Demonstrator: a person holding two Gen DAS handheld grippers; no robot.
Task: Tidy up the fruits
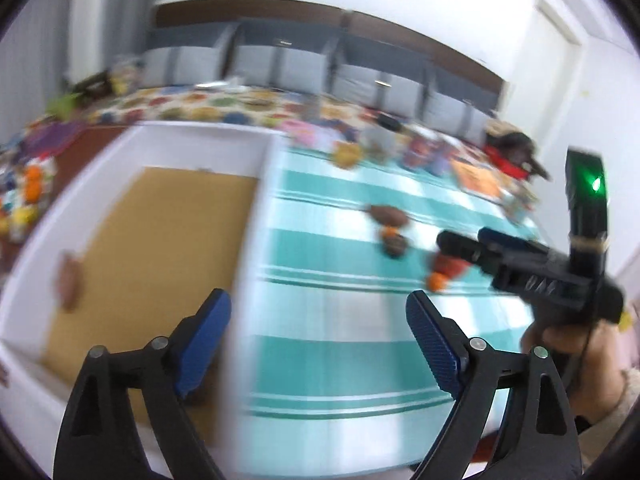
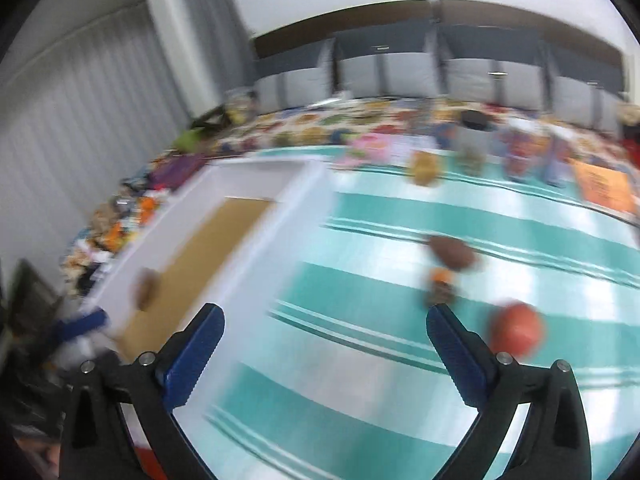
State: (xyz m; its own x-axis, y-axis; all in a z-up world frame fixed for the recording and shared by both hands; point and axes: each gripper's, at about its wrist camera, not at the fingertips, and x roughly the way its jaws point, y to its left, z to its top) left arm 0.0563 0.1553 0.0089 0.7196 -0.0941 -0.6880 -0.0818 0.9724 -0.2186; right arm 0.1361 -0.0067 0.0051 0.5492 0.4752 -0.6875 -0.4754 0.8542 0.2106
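A white tray (image 1: 256, 216) with a brown cardboard bottom sits left of a teal striped cloth; one brown fruit (image 1: 71, 280) lies in it, also in the right wrist view (image 2: 146, 289). On the cloth lie a brown fruit (image 2: 452, 253), a small dark fruit with an orange top (image 2: 440, 288) and a red-orange fruit (image 2: 518, 330). My left gripper (image 1: 318, 316) is open and empty over the tray's right wall. My right gripper (image 2: 324, 334) is open and empty above the cloth, left of the red fruit; it also shows in the left wrist view (image 1: 460, 244).
Both views are blurred. The tray's white wall (image 2: 280, 232) runs beside the cloth. Toys and jars line the cloth's far edge (image 2: 424, 168). A bed with a patterned cover (image 1: 208, 106) lies behind. Clutter sits left of the tray (image 1: 28, 192).
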